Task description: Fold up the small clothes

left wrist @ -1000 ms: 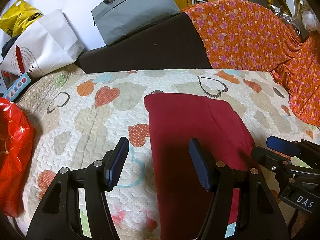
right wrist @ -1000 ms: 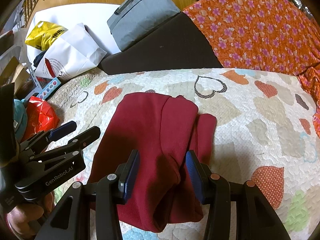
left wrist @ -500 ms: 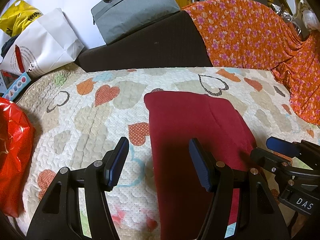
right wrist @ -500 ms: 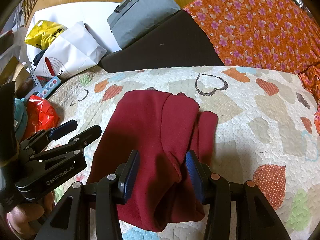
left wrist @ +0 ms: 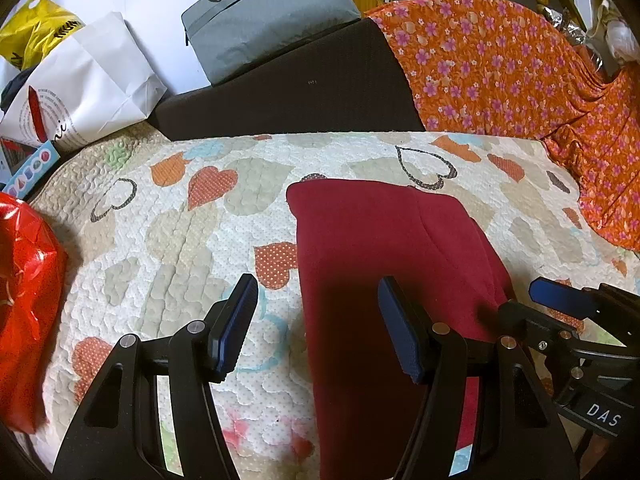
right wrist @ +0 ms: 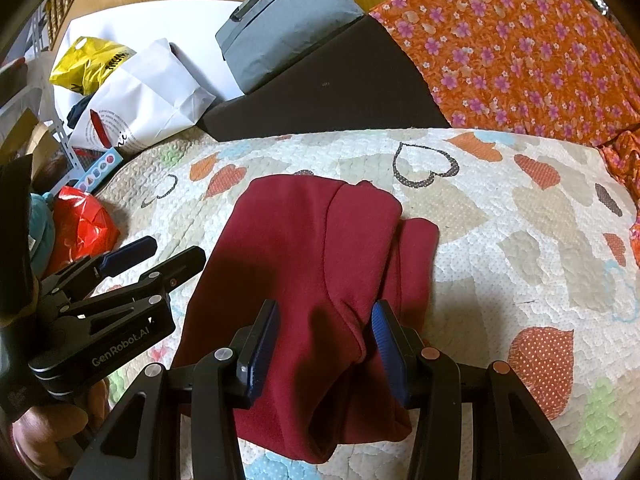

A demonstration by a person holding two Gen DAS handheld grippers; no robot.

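A dark red garment (right wrist: 320,264) lies on a quilt with hearts (right wrist: 500,240). It is already folded over into a long shape, with one thick layer on top and a smaller flap sticking out on its right side. I cannot tell what kind of clothing it is (maybe little trousers or a top).

The right gripper (right wrist: 324,344) hangs just above the near end of the garment. Its jaws stand wide apart and hold nothing. A soft ridge of cloth rises between them. The left gripper (left wrist: 312,328) is wide apart too and holds nothing. It sits over the garment's left edge, so one finger is above the quilt and the other is above the red cloth.

Here is what could go wrong. The cloth is thick and has many layers. If the right gripper pinches only the top layer, the layers below could stay behind and the fold could come apart. If it bites too deep, it could grab the quilt as well and pull it up. If only one side gets lifted, the fold could end up crooked. The flap on the right could also slip out and make a lump.
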